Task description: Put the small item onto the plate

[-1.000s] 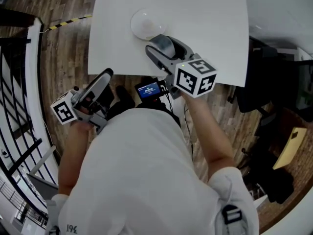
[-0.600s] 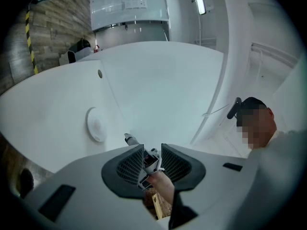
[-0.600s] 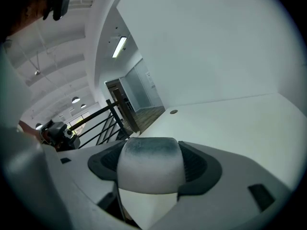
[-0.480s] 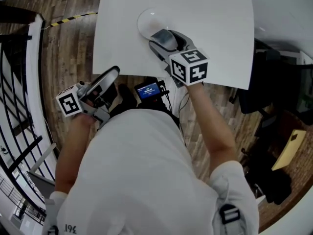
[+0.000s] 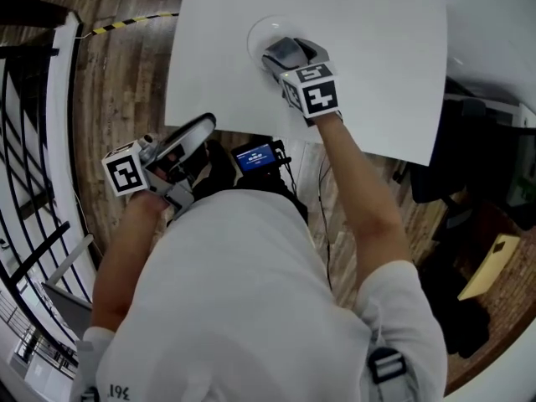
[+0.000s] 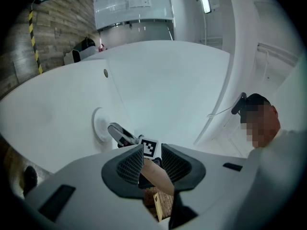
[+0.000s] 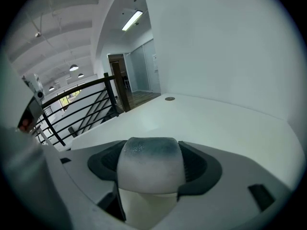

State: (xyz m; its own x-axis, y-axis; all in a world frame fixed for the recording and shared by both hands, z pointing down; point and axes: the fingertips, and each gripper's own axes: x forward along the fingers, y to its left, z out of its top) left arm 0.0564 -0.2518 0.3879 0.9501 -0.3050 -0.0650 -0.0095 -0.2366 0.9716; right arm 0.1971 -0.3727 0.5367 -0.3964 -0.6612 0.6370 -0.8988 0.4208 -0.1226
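While over the plate (image 5: 257, 32), small item (image 7: 149, 163) tight between right tongs (image 5: 288, 54).

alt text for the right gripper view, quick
The right gripper is shut on a small pale item with a dark grey top. Beyond it lies a white table, with a black railing at the left.

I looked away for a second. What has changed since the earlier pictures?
The right gripper, shut on the small item, moved forward, farther over the plate. Nothing was taken or released. The left gripper stayed off the table's near edge, empty.
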